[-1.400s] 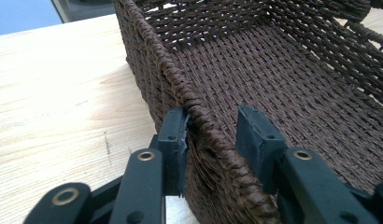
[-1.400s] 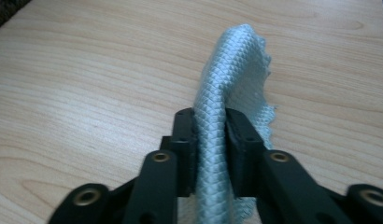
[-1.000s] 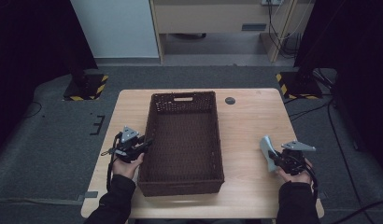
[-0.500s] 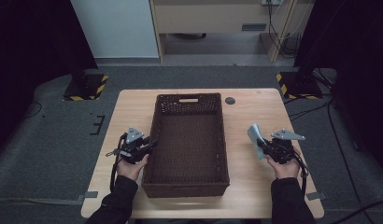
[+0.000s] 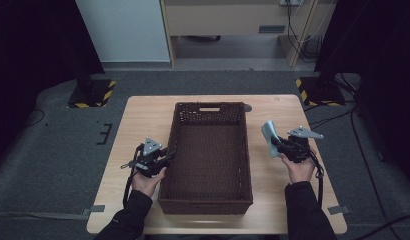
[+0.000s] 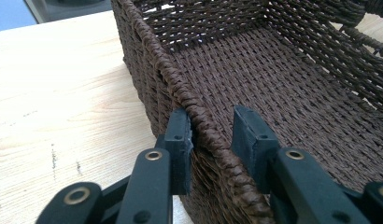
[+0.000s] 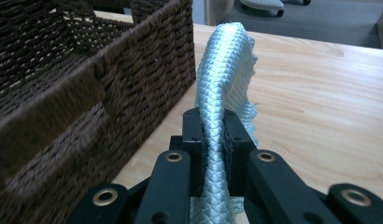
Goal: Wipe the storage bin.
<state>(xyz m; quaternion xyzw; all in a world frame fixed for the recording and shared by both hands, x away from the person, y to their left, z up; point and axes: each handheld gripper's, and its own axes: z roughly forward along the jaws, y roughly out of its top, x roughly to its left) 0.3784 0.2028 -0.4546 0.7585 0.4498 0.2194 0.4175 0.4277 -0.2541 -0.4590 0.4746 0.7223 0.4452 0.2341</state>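
Carrying a pale blue woven strap (image 7: 225, 70) clamped tight between its jaws, the right gripper (image 5: 283, 147) has come up off the table and swung in toward the brown wicker basket (image 5: 208, 150) since a second ago, when it sat lower and farther out near the table's 4 o'clock corner. The strap now stands upright in the high view, at about 3 o'clock of the basket and just outside its right wall, not yet over the rim. I judge the drop into the basket is the next step, and it calls for a little more travel toward 9 o'clock before the jaws let go.

The left gripper (image 5: 160, 159) has barely shifted. Its jaws straddle the basket's left rim (image 6: 199, 126) at about 8 o'clock, one jaw outside the wall and one inside; the outer pad (image 6: 180, 140) lies against the weave, while a gap shows at the inner one, so it looks like a loose brace more than a firm pinch.

The basket holds nothing and lies lengthwise down the middle of the light wooden table (image 5: 143, 120). A small dark disc (image 5: 247, 107) sits by its 1 o'clock corner. Grey carpet (image 5: 58, 150) surrounds the table, with black-and-yellow striped stand feet (image 5: 93, 95) at 10 and 2 o'clock and a pale cabinet (image 5: 233, 15) at 12 o'clock.
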